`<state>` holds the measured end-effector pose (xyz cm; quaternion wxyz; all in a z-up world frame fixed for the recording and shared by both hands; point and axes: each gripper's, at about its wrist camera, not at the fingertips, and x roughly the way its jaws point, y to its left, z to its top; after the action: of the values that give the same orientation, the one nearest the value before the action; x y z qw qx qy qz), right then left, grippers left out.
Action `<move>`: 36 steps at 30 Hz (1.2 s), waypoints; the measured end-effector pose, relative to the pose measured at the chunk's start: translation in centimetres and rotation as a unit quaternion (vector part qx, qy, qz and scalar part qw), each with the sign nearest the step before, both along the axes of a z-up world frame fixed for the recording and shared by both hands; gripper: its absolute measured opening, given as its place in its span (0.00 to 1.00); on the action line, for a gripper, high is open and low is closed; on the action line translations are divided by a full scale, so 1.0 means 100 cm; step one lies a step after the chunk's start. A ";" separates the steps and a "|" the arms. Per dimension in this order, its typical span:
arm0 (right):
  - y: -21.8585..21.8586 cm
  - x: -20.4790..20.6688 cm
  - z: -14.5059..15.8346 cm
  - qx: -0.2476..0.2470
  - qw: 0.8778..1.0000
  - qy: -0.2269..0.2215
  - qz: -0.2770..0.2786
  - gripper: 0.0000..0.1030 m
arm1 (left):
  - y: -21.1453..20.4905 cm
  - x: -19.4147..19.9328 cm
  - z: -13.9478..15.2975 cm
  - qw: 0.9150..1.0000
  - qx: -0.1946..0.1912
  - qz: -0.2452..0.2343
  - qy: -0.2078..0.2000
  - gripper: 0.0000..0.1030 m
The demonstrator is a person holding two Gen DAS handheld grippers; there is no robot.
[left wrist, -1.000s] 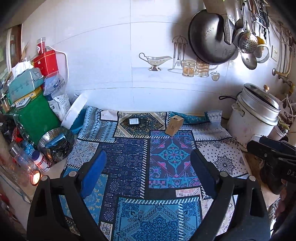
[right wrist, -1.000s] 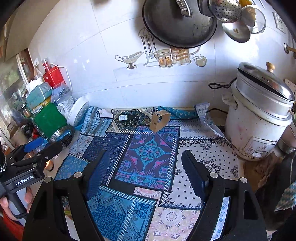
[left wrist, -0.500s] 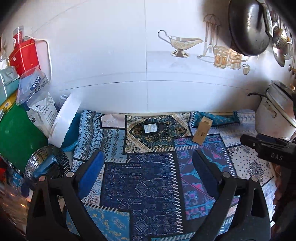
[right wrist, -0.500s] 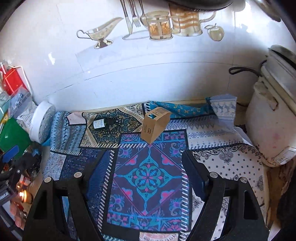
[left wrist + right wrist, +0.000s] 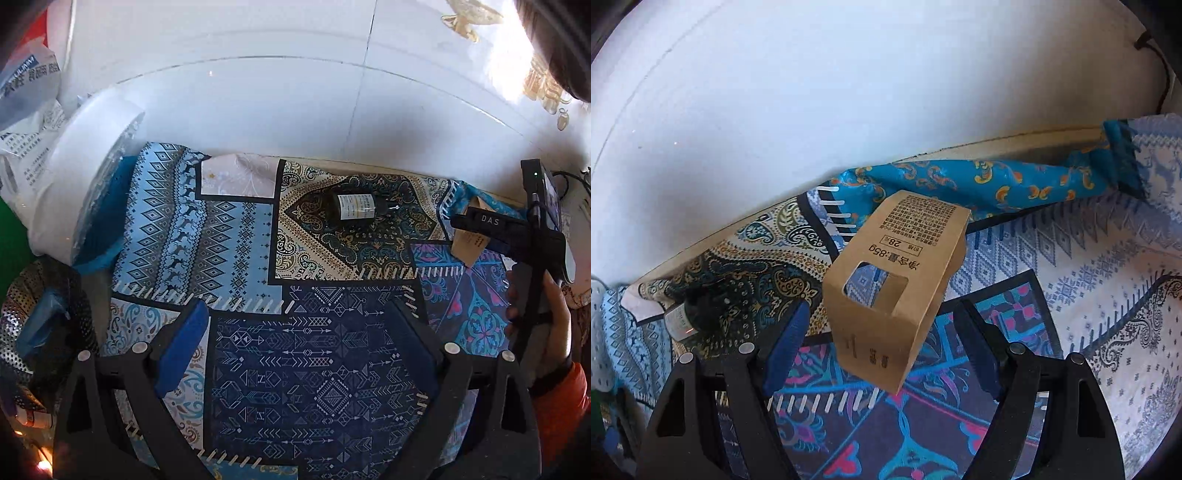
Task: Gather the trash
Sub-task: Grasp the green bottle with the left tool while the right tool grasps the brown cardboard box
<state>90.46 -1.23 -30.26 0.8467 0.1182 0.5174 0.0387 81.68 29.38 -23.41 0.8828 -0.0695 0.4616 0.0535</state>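
Cardboard sleeve (image 5: 897,295), hollow and see-through, stands between the parted right tongs (image 5: 882,354). Left tongs (image 5: 295,343) gape short of a dark bottle (image 5: 354,208) lying sideways.

Both grippers moved in toward the wall, the right gripper (image 5: 881,330) apparently straddling the cardboard box (image 5: 895,291), jaws wide.

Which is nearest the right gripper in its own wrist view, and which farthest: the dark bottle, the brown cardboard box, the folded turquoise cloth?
1. Brown cardboard box: right between the open jaws of the right gripper.
2. Dark bottle: left, lying on the patterned cloth.
3. Folded turquoise cloth: behind the box, by the wall.
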 end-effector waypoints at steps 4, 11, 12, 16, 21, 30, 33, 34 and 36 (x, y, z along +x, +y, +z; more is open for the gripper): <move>-0.009 -0.005 0.000 -0.002 1.000 -0.009 -0.002 0.60 | 0.002 0.035 -0.018 1.000 -0.021 -0.016 0.016 0.93; -0.024 -0.033 0.010 -0.019 0.999 -0.014 0.045 0.34 | -0.019 0.100 -0.031 0.998 -0.016 -0.061 0.025 0.93; -0.028 -0.040 0.013 -0.017 0.998 -0.016 0.050 0.34 | -0.023 0.108 -0.033 0.997 -0.015 -0.065 0.026 0.93; -0.040 -0.067 0.027 -0.017 0.998 -0.024 0.064 0.34 | -0.033 0.131 -0.039 0.997 -0.015 -0.073 0.019 0.93; -0.052 -0.095 0.045 -0.014 0.997 -0.035 0.073 0.34 | -0.037 0.152 -0.051 0.997 -0.023 -0.071 0.021 0.93; -0.068 -0.119 0.076 -0.015 0.995 -0.053 0.077 0.34 | -0.051 0.169 -0.072 0.996 -0.019 -0.080 0.022 0.75; -0.069 -0.119 0.085 -0.013 0.996 -0.051 0.075 0.34 | -0.055 0.163 -0.071 0.996 -0.022 -0.079 0.017 0.75; -0.071 -0.122 0.086 -0.014 0.996 -0.051 0.075 0.34 | -0.056 0.159 -0.070 0.997 -0.022 -0.079 0.014 0.75; -0.073 -0.122 0.089 -0.015 0.996 -0.049 0.075 0.34 | -0.056 0.145 -0.069 0.997 -0.019 -0.080 0.013 0.75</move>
<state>78.24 -8.58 -21.40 0.8674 0.0642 0.4832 0.0997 96.22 23.81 -30.31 0.8768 -0.0486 0.4777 -0.0254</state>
